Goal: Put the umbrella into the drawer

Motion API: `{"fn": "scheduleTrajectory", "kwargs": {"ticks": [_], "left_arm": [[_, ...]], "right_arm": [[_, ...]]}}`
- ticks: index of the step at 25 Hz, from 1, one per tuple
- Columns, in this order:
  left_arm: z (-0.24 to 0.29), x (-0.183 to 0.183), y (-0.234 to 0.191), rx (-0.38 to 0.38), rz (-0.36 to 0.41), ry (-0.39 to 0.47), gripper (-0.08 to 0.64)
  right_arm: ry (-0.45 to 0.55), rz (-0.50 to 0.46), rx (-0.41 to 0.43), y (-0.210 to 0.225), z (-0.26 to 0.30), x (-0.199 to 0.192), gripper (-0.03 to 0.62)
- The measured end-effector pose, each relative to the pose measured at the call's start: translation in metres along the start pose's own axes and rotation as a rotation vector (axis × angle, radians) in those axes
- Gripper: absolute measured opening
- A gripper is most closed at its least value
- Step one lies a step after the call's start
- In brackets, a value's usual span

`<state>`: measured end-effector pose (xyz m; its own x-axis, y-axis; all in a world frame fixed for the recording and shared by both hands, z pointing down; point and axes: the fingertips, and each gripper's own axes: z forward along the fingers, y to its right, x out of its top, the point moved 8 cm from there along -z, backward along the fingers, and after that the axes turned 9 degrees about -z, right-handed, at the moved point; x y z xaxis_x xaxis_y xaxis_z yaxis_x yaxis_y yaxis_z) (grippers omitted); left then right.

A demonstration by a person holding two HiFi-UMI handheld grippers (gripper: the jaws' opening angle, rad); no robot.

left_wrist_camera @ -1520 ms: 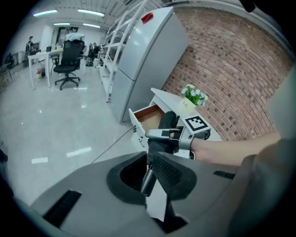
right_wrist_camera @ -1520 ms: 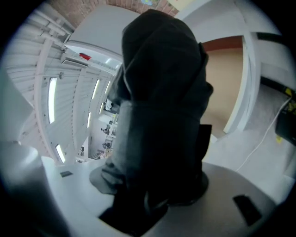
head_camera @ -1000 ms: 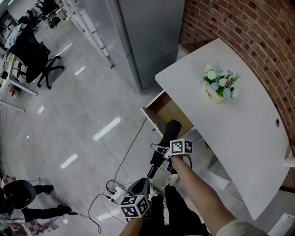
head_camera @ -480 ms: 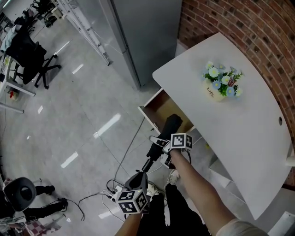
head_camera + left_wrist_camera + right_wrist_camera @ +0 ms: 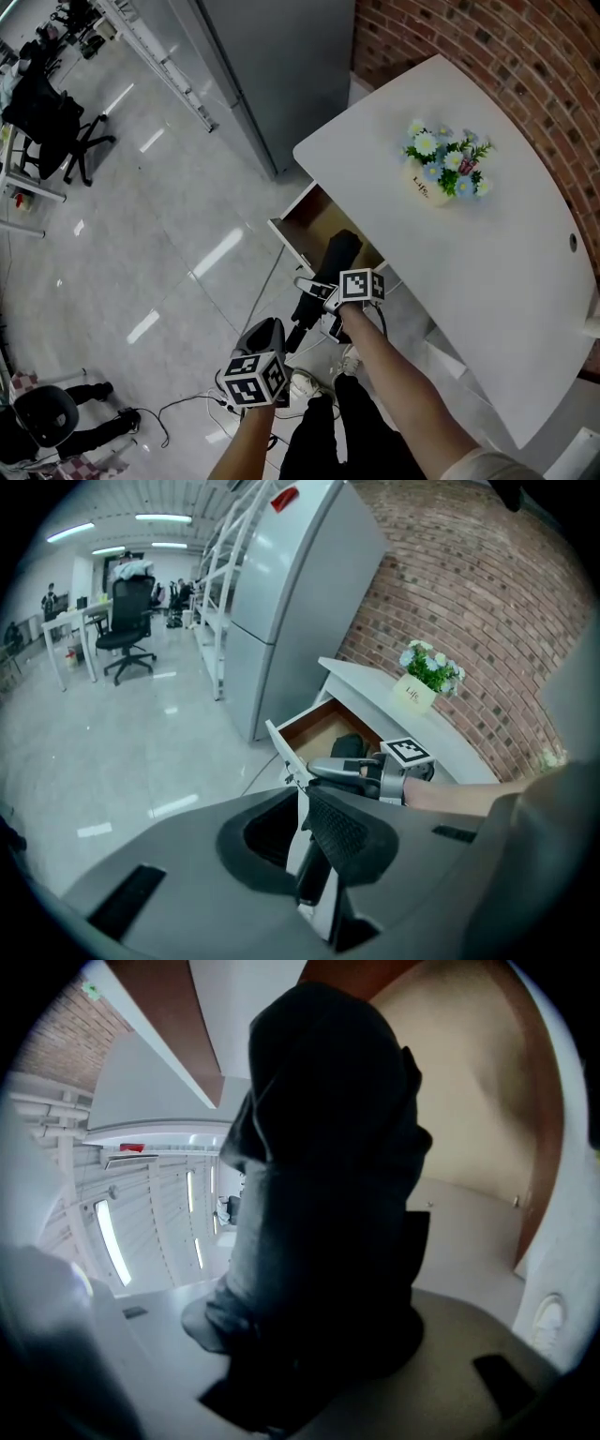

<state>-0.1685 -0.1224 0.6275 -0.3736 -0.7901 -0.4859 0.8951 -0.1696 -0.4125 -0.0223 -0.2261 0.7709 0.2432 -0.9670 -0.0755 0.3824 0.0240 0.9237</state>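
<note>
A black folded umbrella (image 5: 330, 265) hangs slanted in my right gripper (image 5: 317, 298), which is shut on its middle. Its far end lies over the open wooden drawer (image 5: 298, 217) under the white desk (image 5: 487, 281). In the right gripper view the umbrella (image 5: 319, 1194) fills the space between the jaws, with the drawer's brown inside (image 5: 469, 1101) behind it. My left gripper (image 5: 262, 336) sits lower left of the umbrella's handle end, apart from it. In the left gripper view its jaws (image 5: 305, 832) stand slightly open with nothing between them, facing the drawer (image 5: 314, 728).
A flower pot (image 5: 441, 173) stands on the desk beside the brick wall (image 5: 525, 56). A tall grey cabinet (image 5: 272, 56) stands left of the desk. Cables and a power strip (image 5: 216, 403) lie on the floor by my feet. An office chair (image 5: 47, 112) is far left.
My left gripper has moved left and up in the picture, away from the umbrella's handle end. The right gripper has carried the umbrella a little further over the drawer.
</note>
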Motion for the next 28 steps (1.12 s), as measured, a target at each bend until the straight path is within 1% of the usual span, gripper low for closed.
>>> {"fn": "scheduleTrajectory", "kwargs": {"ticks": [3,7,14,16,19,22,24,28], "left_arm": [[0.021,0.011,0.006,-0.002,0.005,0.002,0.040],[0.043,0.019,0.009,0.013,0.012,-0.007,0.040],[0.060,0.024,0.007,0.028,0.003,-0.004,0.040],[0.063,0.024,0.008,0.027,-0.006,0.002,0.040],[0.066,0.023,0.010,0.026,-0.022,0.013,0.040],[0.067,0.023,0.012,0.033,-0.039,0.034,0.040],[0.066,0.024,0.013,0.037,-0.049,0.048,0.040],[0.063,0.028,0.014,0.048,-0.053,0.064,0.040]], "right_arm": [[-0.007,0.005,0.005,0.005,0.002,0.003,0.265],[-0.019,0.023,0.014,0.009,0.006,0.004,0.265],[0.004,0.084,0.087,0.009,0.013,0.017,0.265],[0.010,0.087,0.114,0.009,0.014,0.022,0.265],[-0.008,0.108,0.128,0.007,0.013,0.023,0.266],[-0.004,0.149,0.152,0.004,0.010,0.024,0.301],[0.016,0.164,0.144,0.008,0.006,0.026,0.310],[0.038,0.156,0.096,0.013,-0.004,0.028,0.318]]}}
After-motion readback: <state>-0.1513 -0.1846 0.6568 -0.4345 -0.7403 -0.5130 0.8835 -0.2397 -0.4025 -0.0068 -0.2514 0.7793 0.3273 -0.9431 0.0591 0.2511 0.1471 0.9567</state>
